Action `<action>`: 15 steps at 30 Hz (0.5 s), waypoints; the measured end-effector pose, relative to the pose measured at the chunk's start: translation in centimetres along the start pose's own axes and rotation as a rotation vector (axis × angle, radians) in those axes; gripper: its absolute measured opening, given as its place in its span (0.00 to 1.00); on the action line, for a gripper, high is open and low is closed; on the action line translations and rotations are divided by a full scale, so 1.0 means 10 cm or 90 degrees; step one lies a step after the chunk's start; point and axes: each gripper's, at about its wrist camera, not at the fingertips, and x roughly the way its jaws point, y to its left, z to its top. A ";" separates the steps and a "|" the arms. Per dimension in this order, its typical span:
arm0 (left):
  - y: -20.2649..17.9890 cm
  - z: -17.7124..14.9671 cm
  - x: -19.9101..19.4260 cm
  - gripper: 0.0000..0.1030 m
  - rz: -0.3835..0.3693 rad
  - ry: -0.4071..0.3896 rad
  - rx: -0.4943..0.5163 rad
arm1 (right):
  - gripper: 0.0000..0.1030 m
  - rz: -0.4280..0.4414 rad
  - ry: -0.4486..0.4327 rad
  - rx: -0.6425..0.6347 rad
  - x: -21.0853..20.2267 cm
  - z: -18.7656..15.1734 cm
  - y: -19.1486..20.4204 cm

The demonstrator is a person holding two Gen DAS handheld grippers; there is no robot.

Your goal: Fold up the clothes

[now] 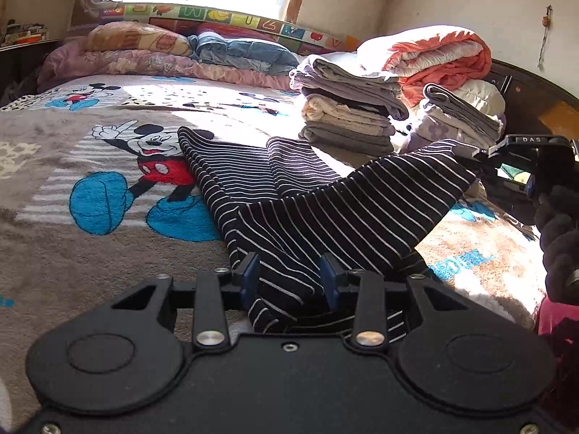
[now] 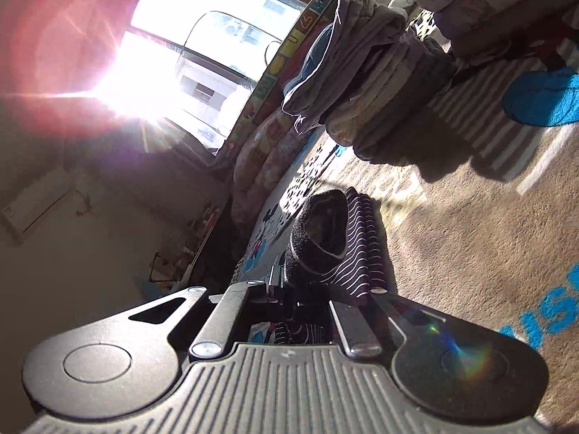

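Claws left [image 1: 291, 276] and right [image 1: 486, 152] grasping the striped garment [image 1: 289, 195], we're mid-fold; next, lay it flat on the bed [image 1: 72, 253]

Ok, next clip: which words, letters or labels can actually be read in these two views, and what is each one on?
"DAS": white letters on the black right tool in the left wrist view.
"USE", partly cut off: blue letters woven into the beige fleece cartoon-mouse blanket.
More blue lettering on that blanket, beside the black white-striped garment: too skewed to read.
Single letters on the colourful alphabet play mat under the window: too blurred to read reliably.
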 end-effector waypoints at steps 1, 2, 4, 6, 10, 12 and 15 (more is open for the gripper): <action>-0.08 -0.03 -0.02 0.47 0.018 0.000 0.032 | 0.07 0.002 0.001 0.002 0.01 0.01 -0.01; -0.15 -0.06 -0.03 0.48 0.037 0.004 0.067 | 0.06 0.005 0.002 0.005 0.02 0.02 -0.01; -0.28 -0.16 0.02 0.48 0.085 0.029 0.149 | 0.07 0.009 0.002 0.010 0.04 0.02 -0.02; -0.38 -0.26 0.10 0.48 0.134 0.055 0.218 | 0.07 0.014 0.002 0.013 0.07 0.03 -0.01; -0.44 -0.39 0.27 0.32 0.202 0.084 0.278 | 0.06 0.027 -0.005 0.030 0.12 0.08 0.02; -0.46 -0.47 0.34 0.10 0.233 0.098 0.312 | 0.07 0.039 -0.016 0.050 0.11 0.11 0.05; -0.56 -0.57 0.39 0.07 0.266 0.105 0.373 | 0.07 0.060 -0.035 0.074 0.03 0.17 0.12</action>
